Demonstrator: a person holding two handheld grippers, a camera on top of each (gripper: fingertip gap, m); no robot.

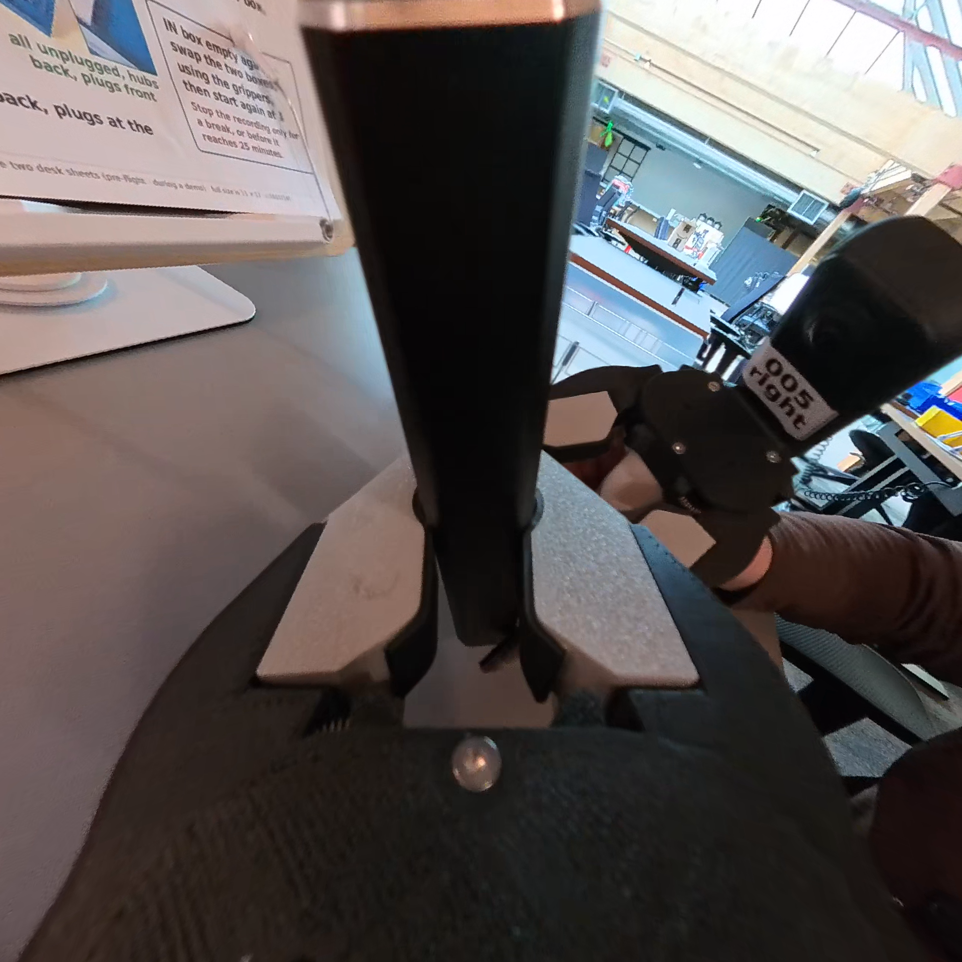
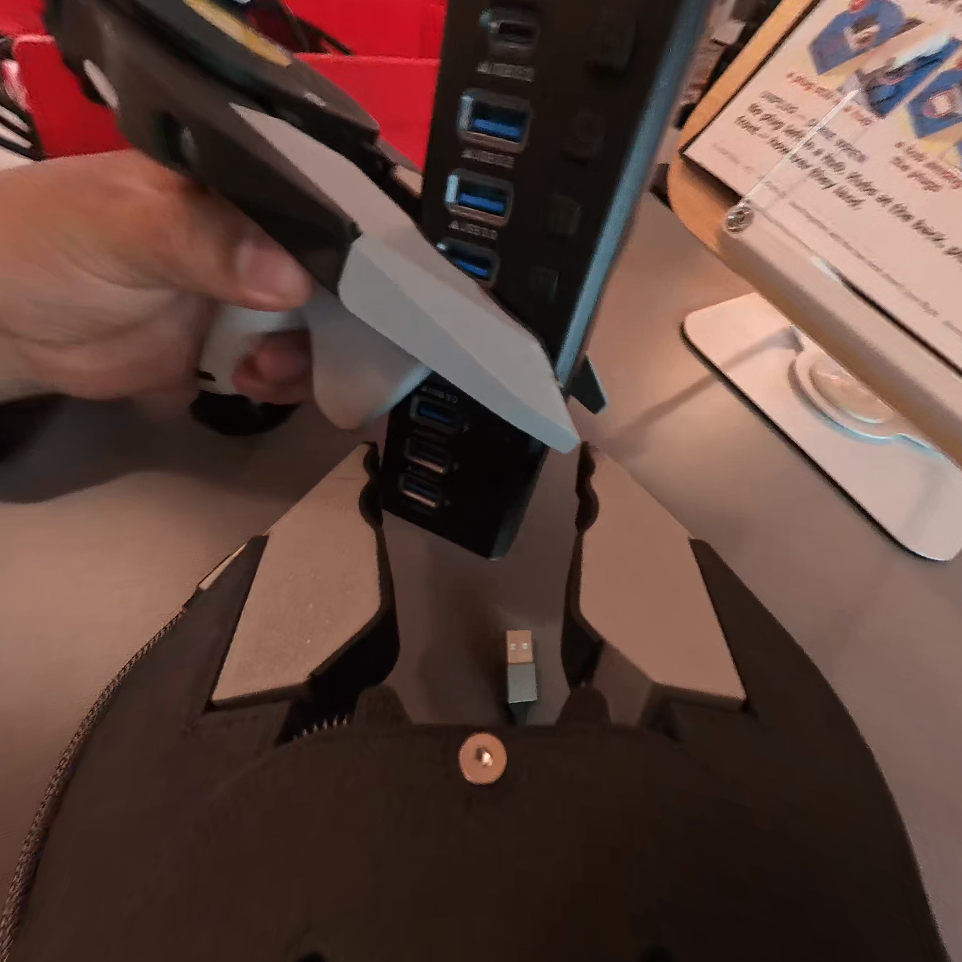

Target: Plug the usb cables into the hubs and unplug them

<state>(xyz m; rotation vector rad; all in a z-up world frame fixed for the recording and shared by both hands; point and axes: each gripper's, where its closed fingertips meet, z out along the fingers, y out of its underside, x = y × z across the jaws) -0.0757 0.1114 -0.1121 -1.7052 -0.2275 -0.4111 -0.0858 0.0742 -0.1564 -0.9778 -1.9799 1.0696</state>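
Note:
My left gripper (image 1: 479, 510) is shut on a long black USB hub (image 1: 458, 260) and holds it up off the grey table. In the right wrist view the hub (image 2: 520, 156) shows a row of blue ports, with the left gripper's grey pad (image 2: 442, 323) clamped across its middle and a hand behind it. My right gripper (image 2: 479, 468) is open, its fingertips on either side of the hub's lower end without gripping it. A grey USB plug (image 2: 520, 666) lies loose on the table between the right fingers. Its braided cable (image 2: 78, 729) runs along the lower left.
A sign stand with a printed sheet and white base (image 1: 156, 323) stands on the grey table (image 1: 156, 494); it also shows in the right wrist view (image 2: 833, 416). A red box (image 2: 390, 78) sits behind the hub. The right gripper's body (image 1: 703, 442) and a sleeved arm (image 1: 859, 583) are close on the right.

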